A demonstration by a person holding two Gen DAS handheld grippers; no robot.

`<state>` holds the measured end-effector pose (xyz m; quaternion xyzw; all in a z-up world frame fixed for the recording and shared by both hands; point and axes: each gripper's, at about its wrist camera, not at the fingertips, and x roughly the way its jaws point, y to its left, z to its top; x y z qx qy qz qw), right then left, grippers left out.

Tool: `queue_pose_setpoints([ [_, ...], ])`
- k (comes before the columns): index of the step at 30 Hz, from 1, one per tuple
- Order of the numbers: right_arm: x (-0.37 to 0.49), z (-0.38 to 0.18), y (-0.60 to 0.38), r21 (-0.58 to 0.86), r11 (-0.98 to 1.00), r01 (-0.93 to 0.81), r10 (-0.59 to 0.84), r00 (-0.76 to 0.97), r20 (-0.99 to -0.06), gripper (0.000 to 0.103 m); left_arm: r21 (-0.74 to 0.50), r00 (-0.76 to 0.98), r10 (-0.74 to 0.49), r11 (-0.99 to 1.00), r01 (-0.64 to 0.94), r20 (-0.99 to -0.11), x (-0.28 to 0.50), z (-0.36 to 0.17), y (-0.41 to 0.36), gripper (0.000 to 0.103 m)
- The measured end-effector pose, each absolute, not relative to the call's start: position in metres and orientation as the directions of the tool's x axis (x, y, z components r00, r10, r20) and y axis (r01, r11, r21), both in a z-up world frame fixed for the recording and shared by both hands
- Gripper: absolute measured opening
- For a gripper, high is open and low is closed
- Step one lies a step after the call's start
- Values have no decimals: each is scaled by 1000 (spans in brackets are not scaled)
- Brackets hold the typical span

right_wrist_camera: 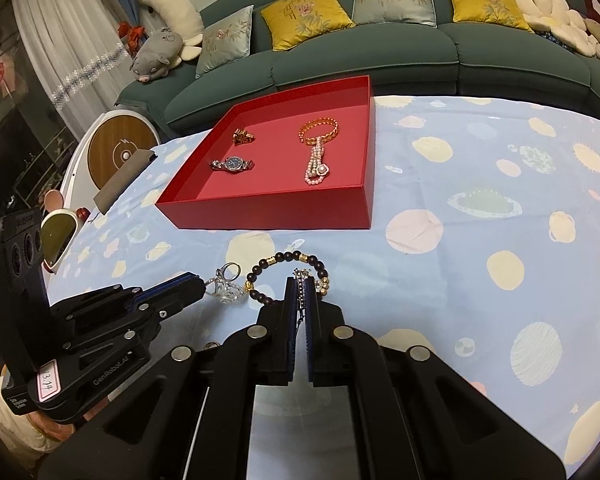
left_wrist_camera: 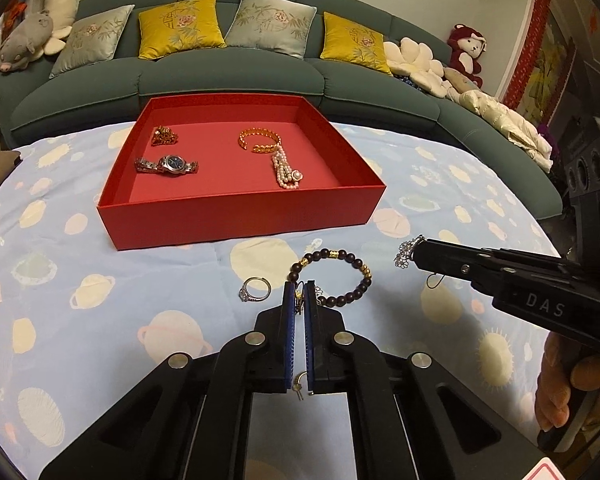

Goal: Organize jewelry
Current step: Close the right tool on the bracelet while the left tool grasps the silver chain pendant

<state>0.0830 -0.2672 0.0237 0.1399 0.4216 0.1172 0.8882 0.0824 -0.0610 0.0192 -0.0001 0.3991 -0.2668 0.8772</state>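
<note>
Left hand-held gripper [left_wrist_camera: 299, 296] is clamped on a small gold earring [left_wrist_camera: 298, 298]; its hook pokes out below the pads. Right hand-held gripper [right_wrist_camera: 299, 294] is clamped on a silver flower piece [right_wrist_camera: 300, 280], prob. an earring or chain, hanging just above the worktop [right_wrist_camera: 460, 280].

Both items: v. light, thin, easy to bend or lose from the pads. Best held at the thicker body, not the hook.

Still loose on the cloth, near the gripper tips: bead bracelet [left_wrist_camera: 334, 276], stiff-ish beads on a cord, rolls; pinch across one side. Ring [left_wrist_camera: 255, 289] just left of it: hard, slippery, pinch the band.

Red tray [left_wrist_camera: 236, 220] sits beyond, w/ low walls. Inside: watch [left_wrist_camera: 168, 165] front left, gold piece [left_wrist_camera: 163, 136] behind it, gold bangle [left_wrist_camera: 259, 141] back centre, pearl strand [left_wrist_camera: 286, 172] touching the bangle. Right third of the floor looks free.
</note>
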Motion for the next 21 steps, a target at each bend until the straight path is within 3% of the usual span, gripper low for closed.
queue_pose_setpoints([
  [21, 149, 84, -241, 305, 944, -131, 300, 725, -620, 3, -233, 673, -419, 906, 352, -610, 156, 88, -16, 2],
])
